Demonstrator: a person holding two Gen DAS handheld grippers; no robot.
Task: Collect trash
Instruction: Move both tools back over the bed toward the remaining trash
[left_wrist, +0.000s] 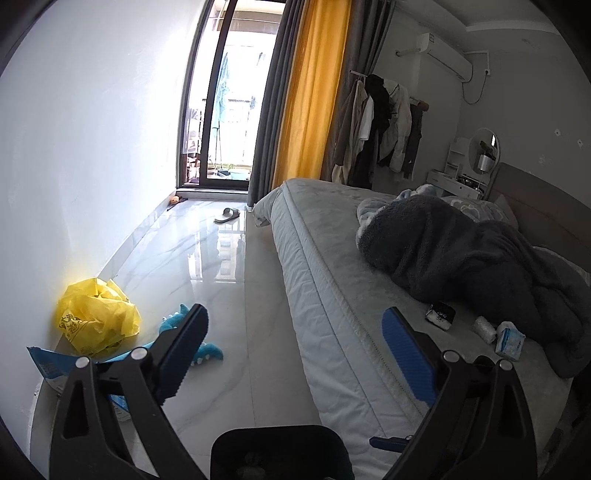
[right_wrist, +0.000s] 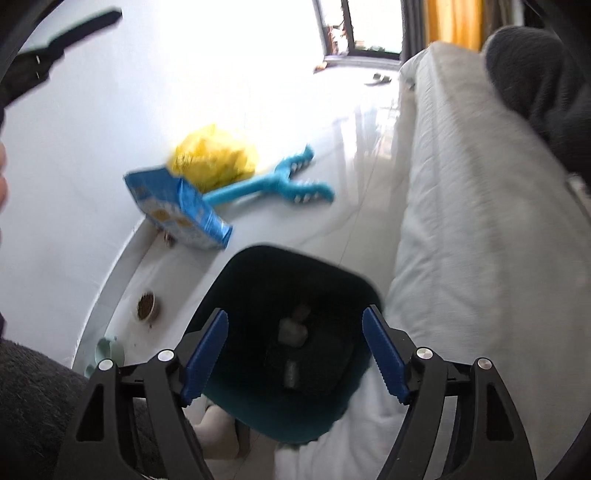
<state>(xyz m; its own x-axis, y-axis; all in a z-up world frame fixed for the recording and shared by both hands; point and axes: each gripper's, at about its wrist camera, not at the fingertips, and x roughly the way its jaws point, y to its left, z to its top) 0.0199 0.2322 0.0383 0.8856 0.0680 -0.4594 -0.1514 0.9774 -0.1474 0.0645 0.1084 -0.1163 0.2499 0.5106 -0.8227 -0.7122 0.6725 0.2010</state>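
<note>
A: Hanging over the dark bin, the right gripper has its blue jaws spread apart with nothing between them. Pale crumpled scraps lie at the bottom of the bin, directly below the jaws.

B: And the left gripper?

A: Jaws released too, standing wide, empty. They frame the floor and the edge of the bed. The bin's rim shows at the bottom of that view.

B: Trash nearby?

A: On the bed, near the right jaw: a small dark packet, a white crumpled wad and a light blue tissue pack, all just beside a dark fleece blanket. On the floor by the wall: a blue snack bag, touching a yellow plastic bag, with a blue toy grabber beside them.

B: Closer to the wall?

A: A small bowl of brown pellets, left of the bin.

B: Farther out?

A: A grey slipper on the glossy floor, then the glass door and a yellow curtain. Clothes hang on a rack beyond the bed.
</note>
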